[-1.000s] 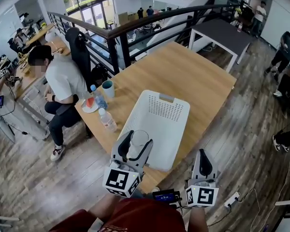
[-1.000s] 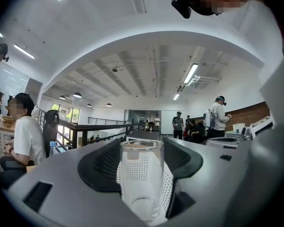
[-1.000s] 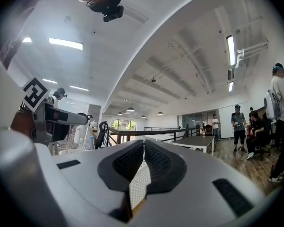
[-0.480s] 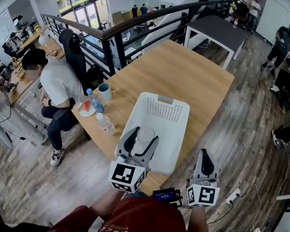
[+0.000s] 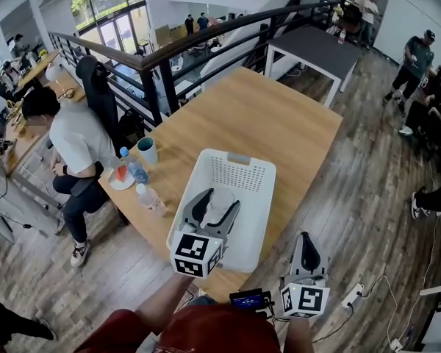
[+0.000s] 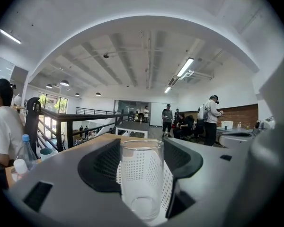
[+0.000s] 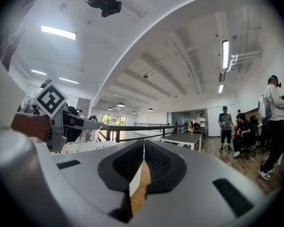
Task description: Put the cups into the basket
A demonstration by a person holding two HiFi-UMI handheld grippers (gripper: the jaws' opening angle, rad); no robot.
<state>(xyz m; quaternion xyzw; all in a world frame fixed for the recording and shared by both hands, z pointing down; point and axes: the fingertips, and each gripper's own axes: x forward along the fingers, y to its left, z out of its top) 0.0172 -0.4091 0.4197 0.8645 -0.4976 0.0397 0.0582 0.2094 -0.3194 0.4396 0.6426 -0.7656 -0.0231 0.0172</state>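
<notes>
A clear glass cup (image 5: 220, 196) stands upright between the jaws of my left gripper (image 5: 214, 205), which is shut on it. It hangs over the near left part of the white perforated basket (image 5: 242, 173). In the left gripper view the cup (image 6: 141, 174) fills the gap between the jaws, and the basket wall (image 6: 169, 189) shows behind it. A teal mug (image 5: 147, 151) stands on the wooden table (image 5: 279, 116) left of the basket. My right gripper (image 5: 306, 251) is shut and empty, beyond the table's near corner to the right of the basket. Its jaws meet in the right gripper view (image 7: 143, 162).
Two plastic bottles (image 5: 148, 197) (image 5: 132, 169) and a small plate (image 5: 120, 176) stand near the table's left edge. A person (image 5: 66, 134) sits just beyond that edge. A black railing (image 5: 169, 57) runs behind the table. More people stand far right.
My left gripper has carried the cup a little farther in over the basket. The head view has shifted. The right gripper stays shut in the same place.
</notes>
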